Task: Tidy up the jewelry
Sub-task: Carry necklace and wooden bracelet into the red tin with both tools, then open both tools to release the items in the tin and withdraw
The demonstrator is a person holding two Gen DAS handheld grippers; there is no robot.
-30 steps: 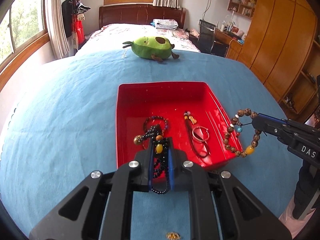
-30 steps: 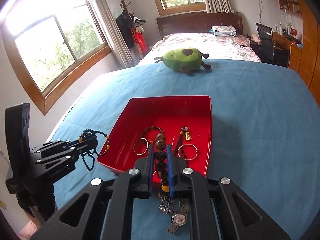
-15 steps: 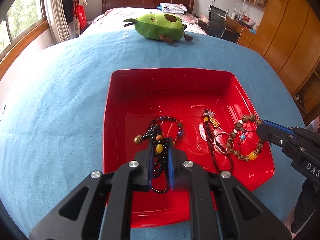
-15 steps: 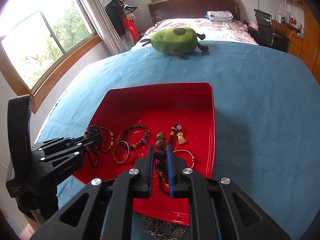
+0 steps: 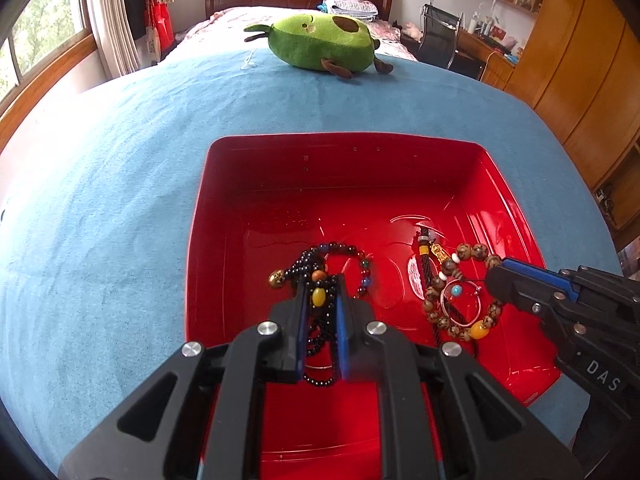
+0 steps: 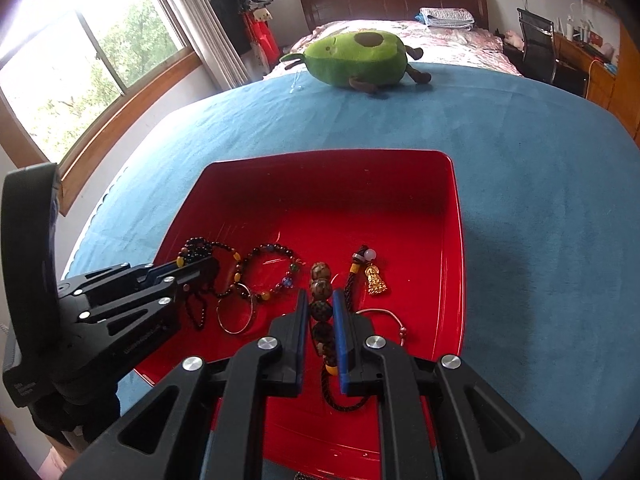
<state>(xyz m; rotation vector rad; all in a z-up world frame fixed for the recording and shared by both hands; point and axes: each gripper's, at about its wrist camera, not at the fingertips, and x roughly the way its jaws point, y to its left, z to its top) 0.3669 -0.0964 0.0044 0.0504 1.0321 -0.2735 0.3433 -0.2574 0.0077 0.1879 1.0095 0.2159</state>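
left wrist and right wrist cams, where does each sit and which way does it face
Left wrist: on the left gripper, angled down into the red tray; its fingers clamp a black bead string; the right gripper enters at right.
Right wrist: on the right gripper, angled down into the tray; its fingers clamp a brown bead bracelet; the left gripper enters at left.
Shared: tray, blue cloth, avocado plush.

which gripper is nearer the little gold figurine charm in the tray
Right. The right gripper hangs just beside the gold charm; the left gripper is across the red tray.
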